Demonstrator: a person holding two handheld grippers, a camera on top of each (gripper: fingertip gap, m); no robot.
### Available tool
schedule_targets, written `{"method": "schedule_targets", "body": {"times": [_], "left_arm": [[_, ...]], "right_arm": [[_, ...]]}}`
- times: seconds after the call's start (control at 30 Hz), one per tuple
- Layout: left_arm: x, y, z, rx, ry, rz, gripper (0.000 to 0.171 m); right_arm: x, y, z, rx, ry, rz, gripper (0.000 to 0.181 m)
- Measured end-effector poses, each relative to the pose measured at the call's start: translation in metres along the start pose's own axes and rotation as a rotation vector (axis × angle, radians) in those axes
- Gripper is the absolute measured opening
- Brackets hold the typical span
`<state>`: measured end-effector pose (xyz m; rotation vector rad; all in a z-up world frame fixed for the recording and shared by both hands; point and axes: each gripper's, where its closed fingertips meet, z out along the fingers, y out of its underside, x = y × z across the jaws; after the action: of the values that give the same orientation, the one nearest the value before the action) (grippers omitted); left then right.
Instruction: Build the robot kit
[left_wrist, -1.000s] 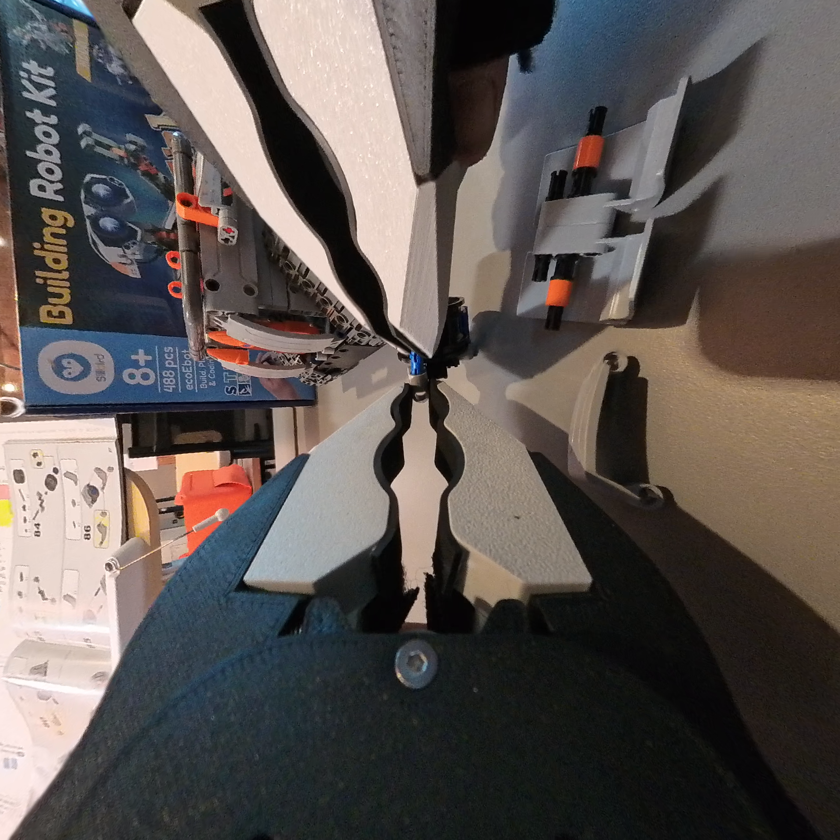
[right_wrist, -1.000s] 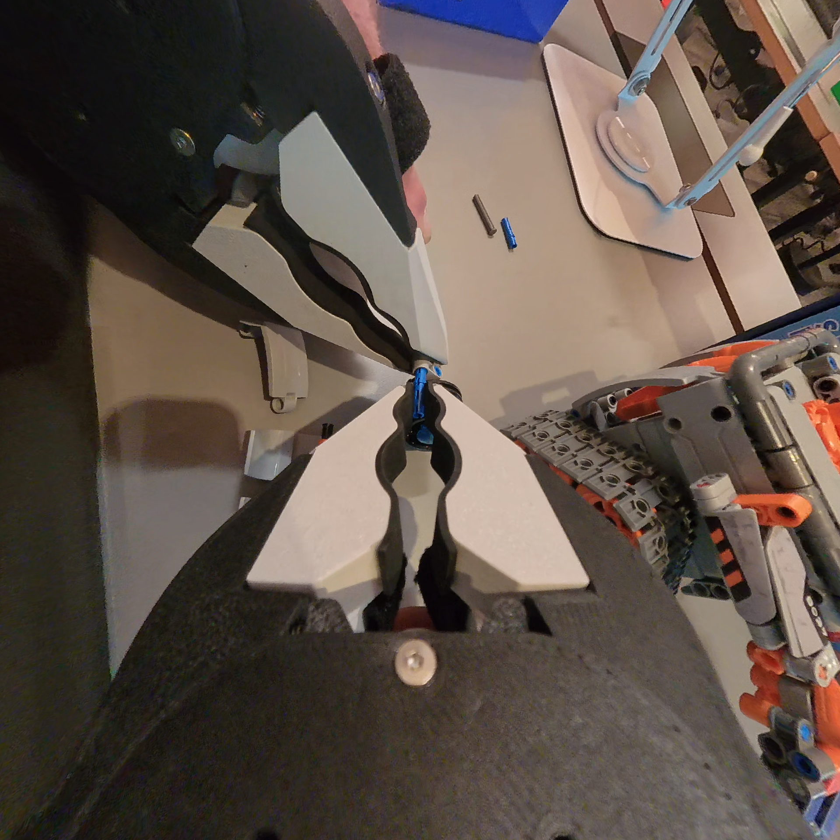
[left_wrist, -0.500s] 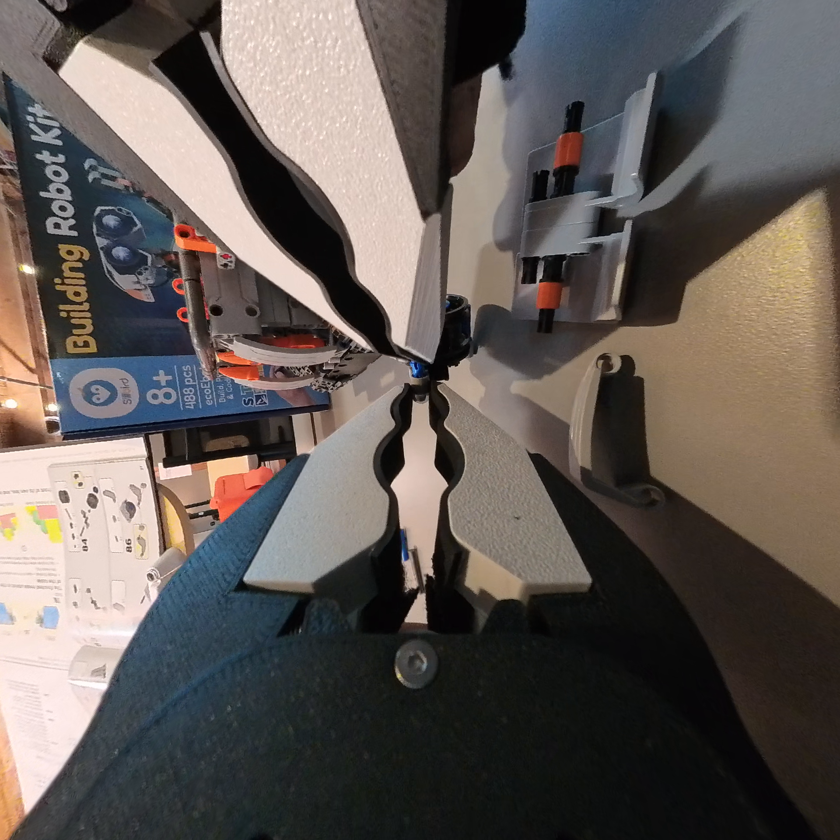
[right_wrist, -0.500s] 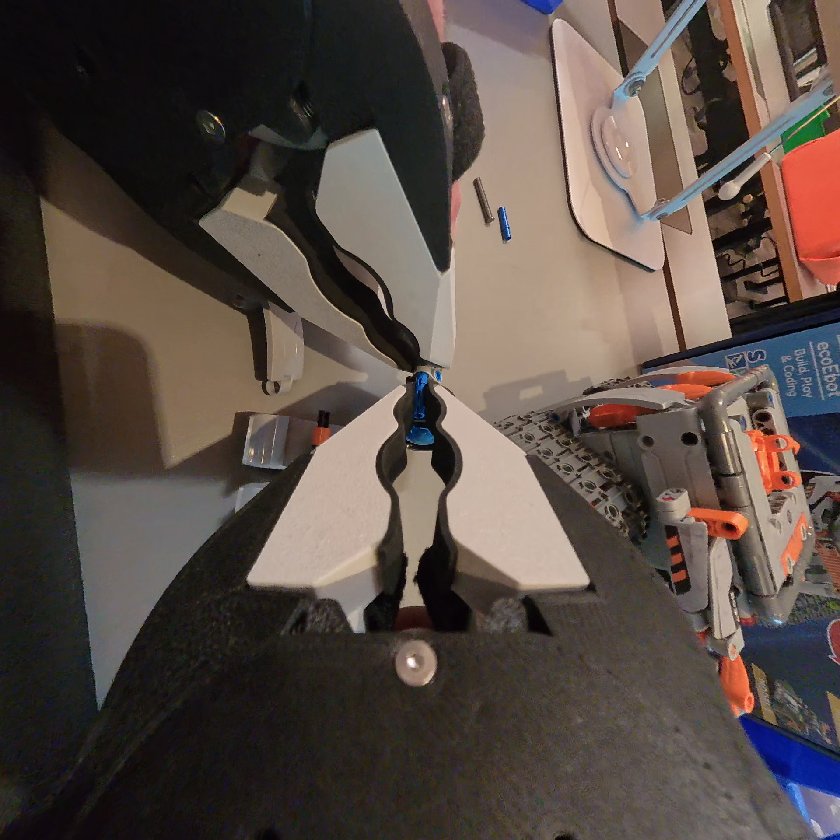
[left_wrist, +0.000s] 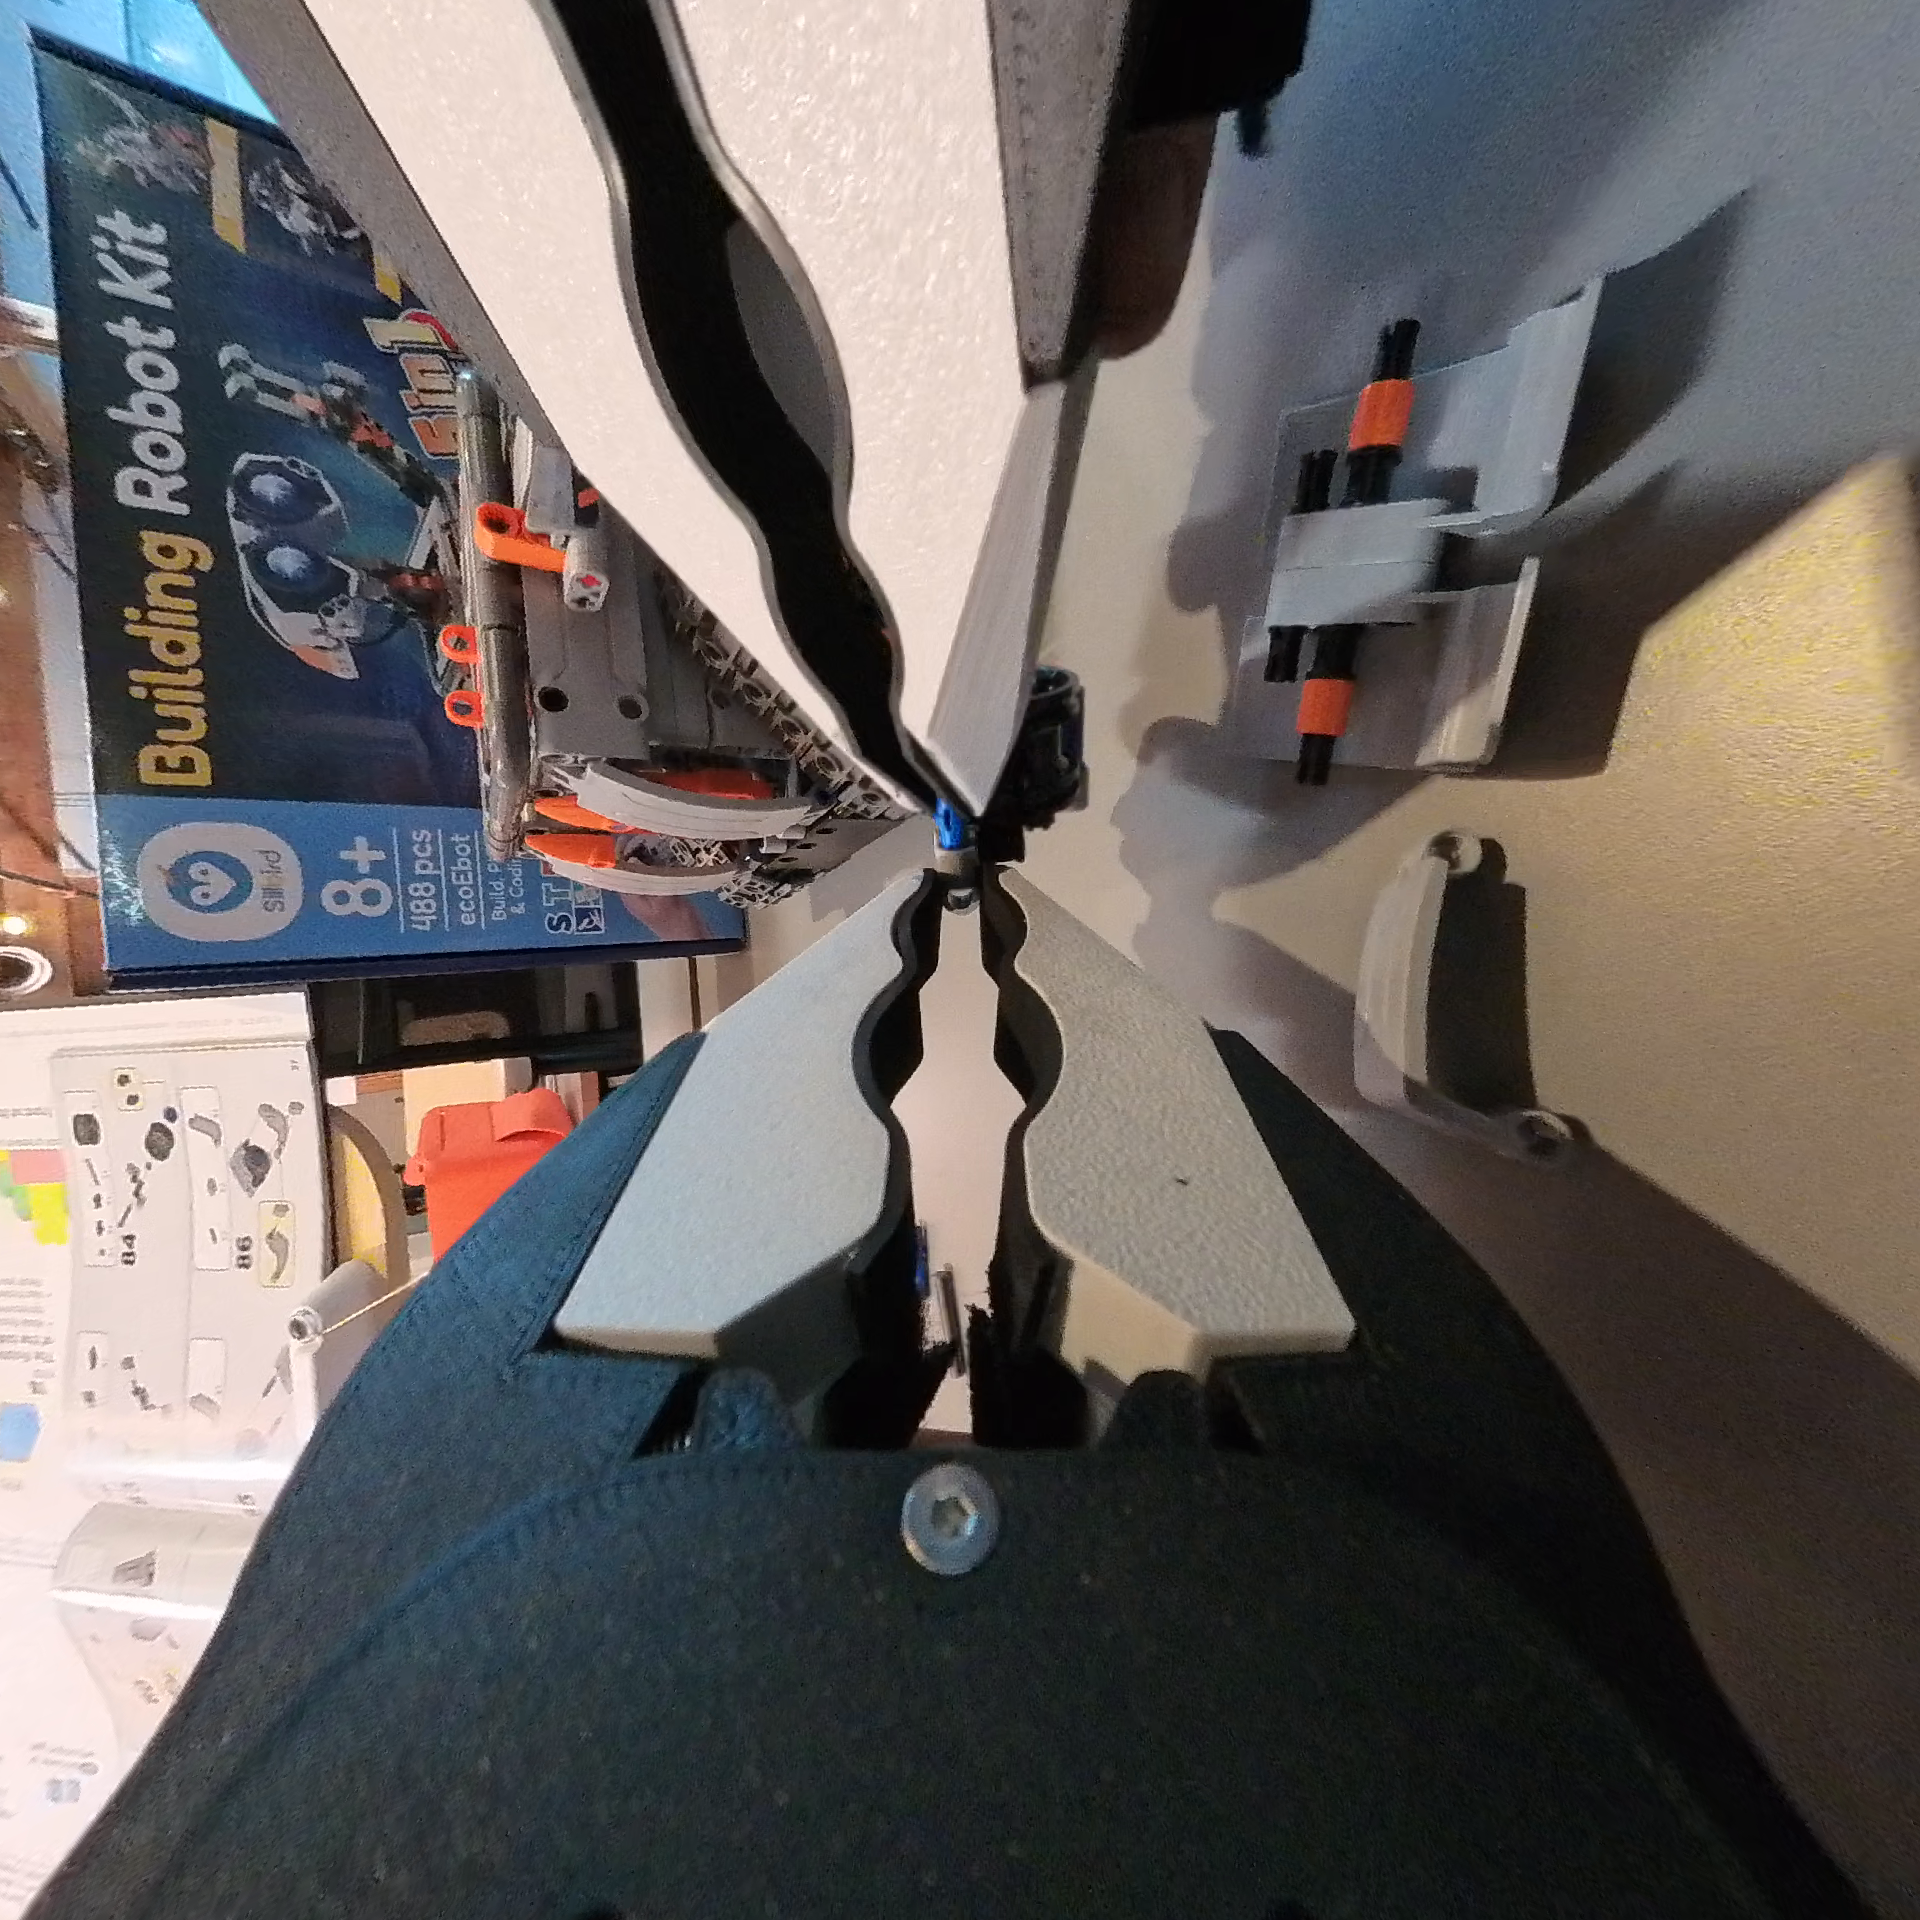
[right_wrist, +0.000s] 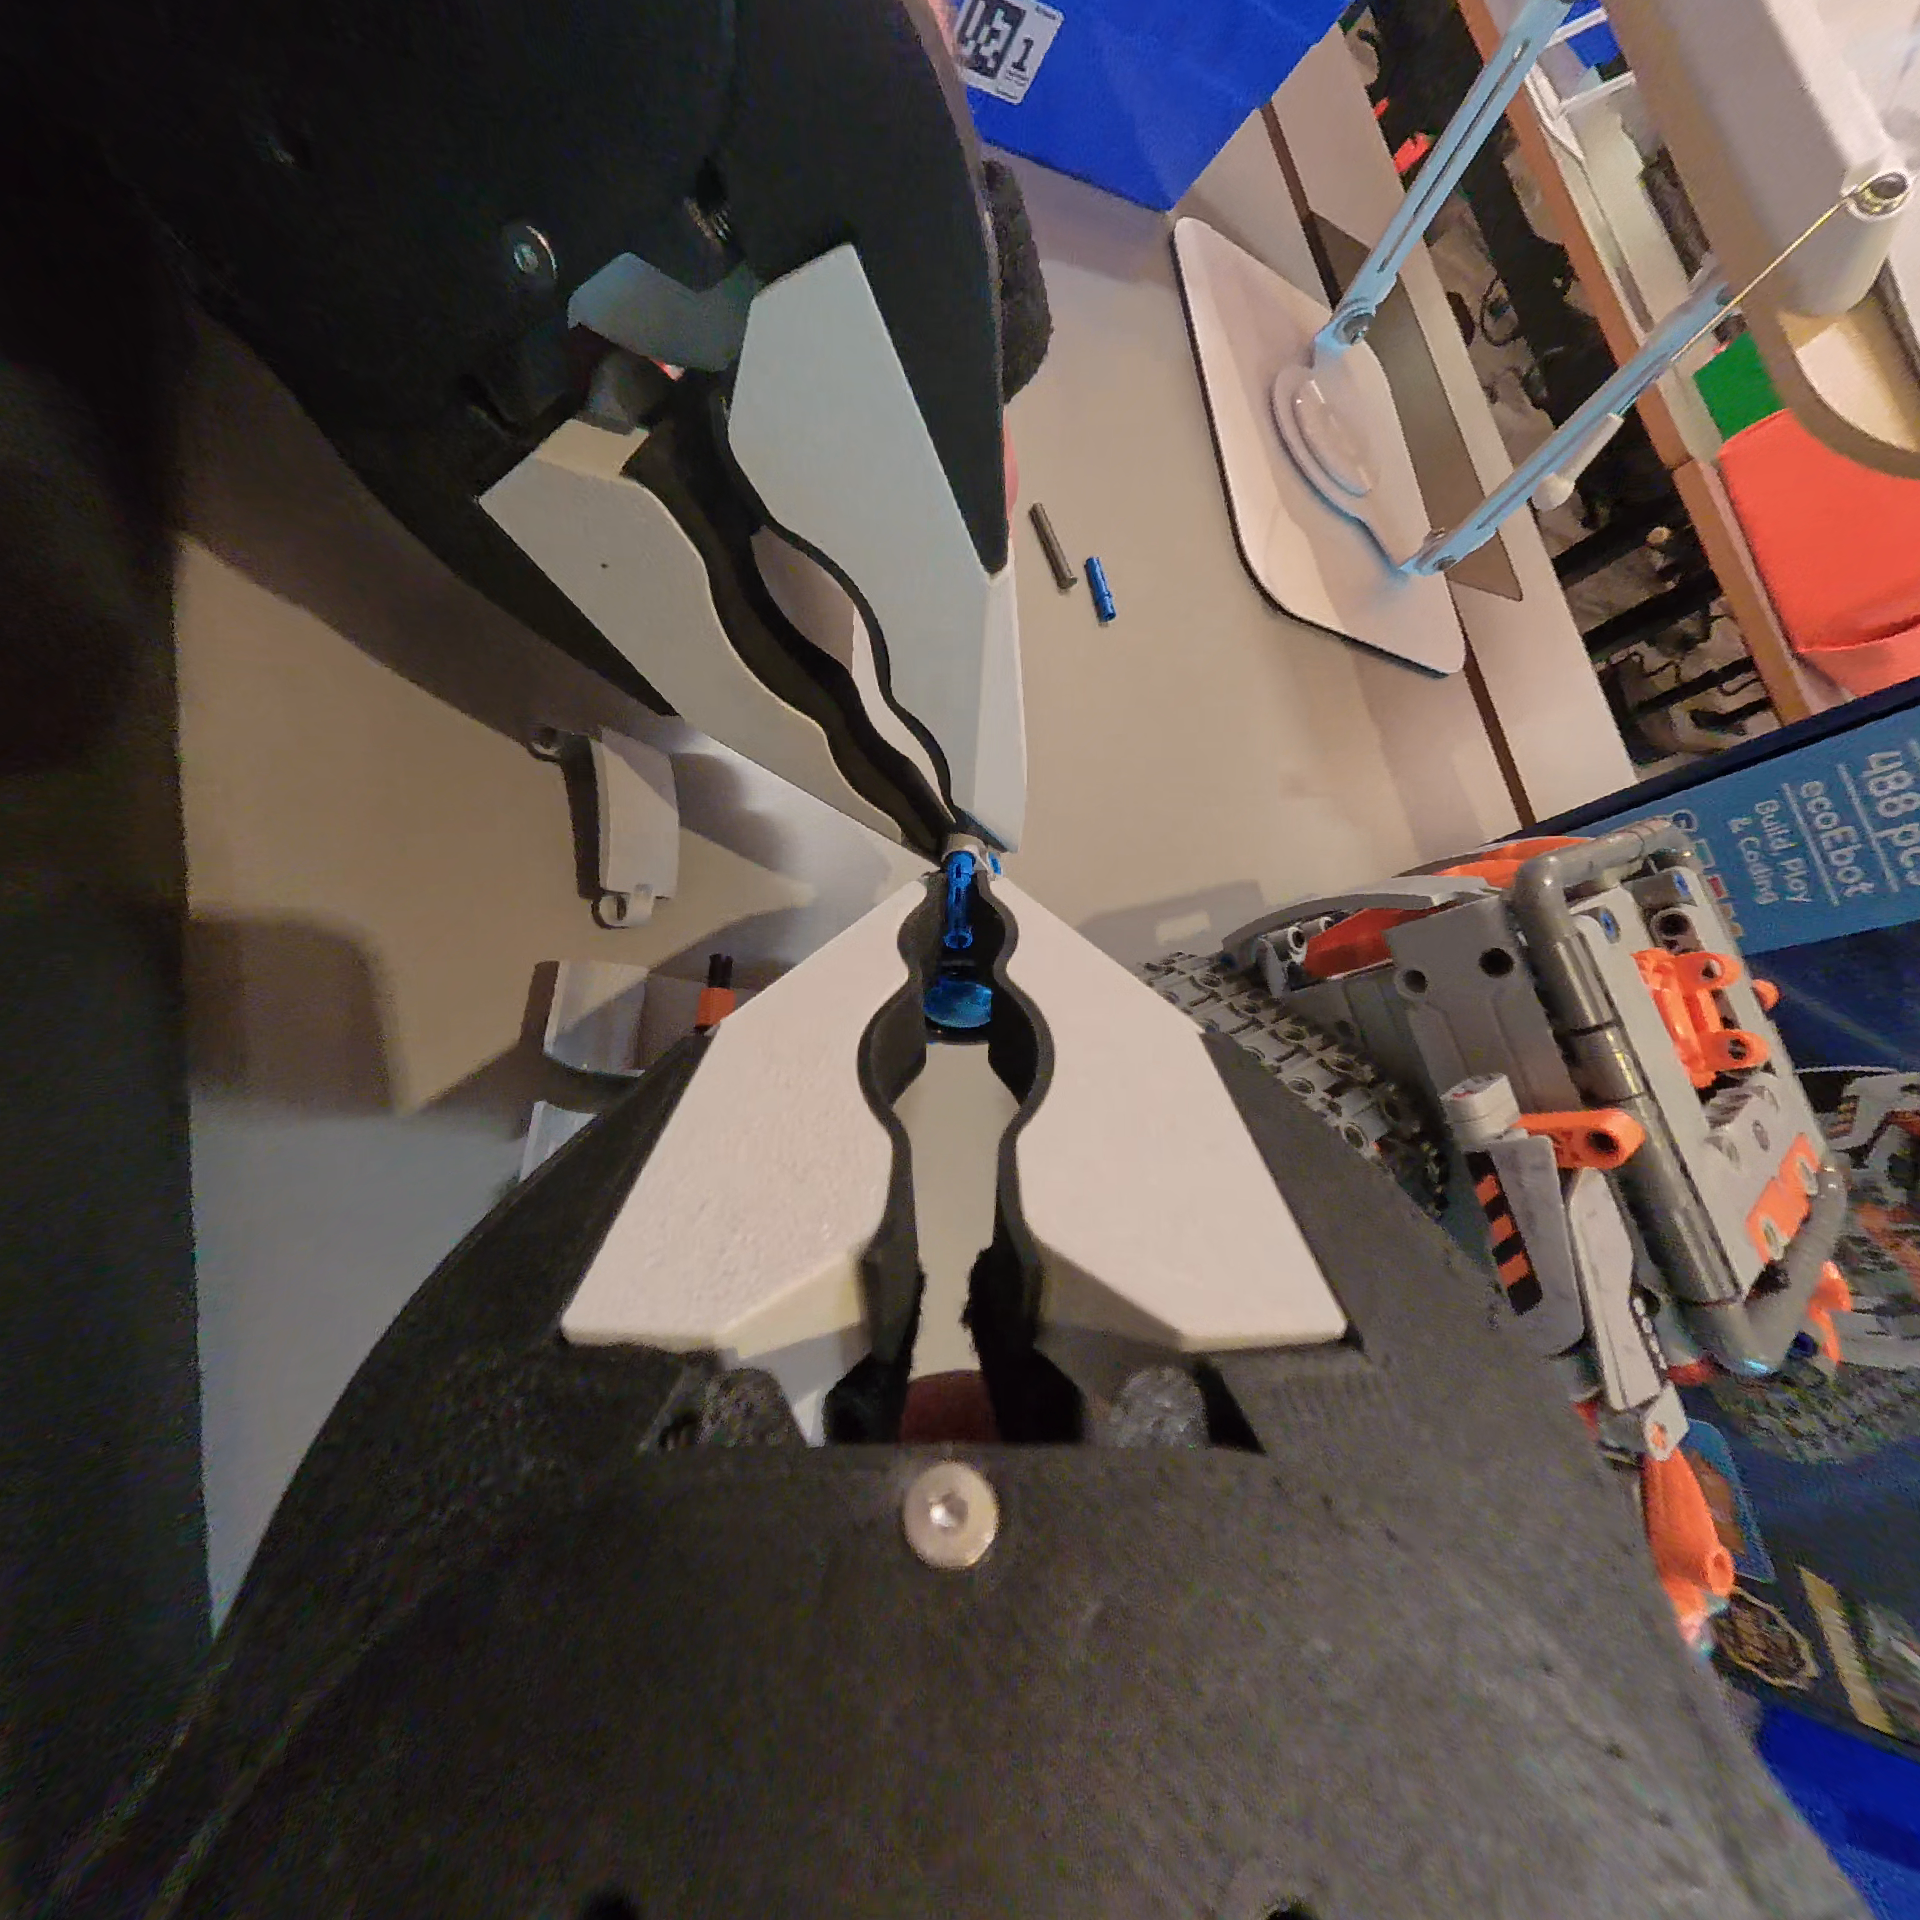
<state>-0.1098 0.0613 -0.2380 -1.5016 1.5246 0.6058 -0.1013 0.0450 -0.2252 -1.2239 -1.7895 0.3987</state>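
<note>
The left gripper (left_wrist: 961, 891) and right gripper (right_wrist: 961, 902) meet tip to tip above the beige table (right_wrist: 1195, 790). The right gripper's jaws are clenched on a blue pin (right_wrist: 958, 920) whose far end enters a small grey connector (left_wrist: 954, 858), and the left gripper's jaws are clamped on that connector from the opposite side. In the right wrist view a grey and orange tracked model (right_wrist: 1558, 1101) sits at 3 o'clock on a blue kit box (right_wrist: 1829, 831), 2 loose pins, 1 dark (right_wrist: 1049, 545) and 1 blue (right_wrist: 1099, 590), lie at 12 o'clock, and a curved grey panel (right_wrist: 632, 831) lies at 10 o'clock. In the left wrist view a grey panel assembly with black axles and orange bushes (left_wrist: 1392, 551) lies at 2 o'clock, and an instruction sheet (left_wrist: 156, 1195) at 8 o'clock.
</note>
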Motion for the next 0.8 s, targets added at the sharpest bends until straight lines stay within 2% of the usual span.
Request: {"method": "schedule_targets", "body": {"times": [0.27, 0.43, 0.8], "left_arm": [[0.0007, -0.0013, -0.0014, 0.010, 0.013, -0.008, 0.005], [-0.0028, -0.0048, -0.0026, 0.051, 0.009, -0.070, 0.004], [0.0068, -0.0039, 0.0003, -0.018, 0.012, -0.020, 0.003]], "right_arm": [[-0.0014, -0.0001, -0.0026, 0.004, -0.001, -0.027, 0.002], [0.0002, -0.0039, -0.0047, 0.038, -0.010, -0.004, 0.001], [-0.0076, -0.0003, 0.0051, -0.012, -0.022, -0.031, 0.001]]}}
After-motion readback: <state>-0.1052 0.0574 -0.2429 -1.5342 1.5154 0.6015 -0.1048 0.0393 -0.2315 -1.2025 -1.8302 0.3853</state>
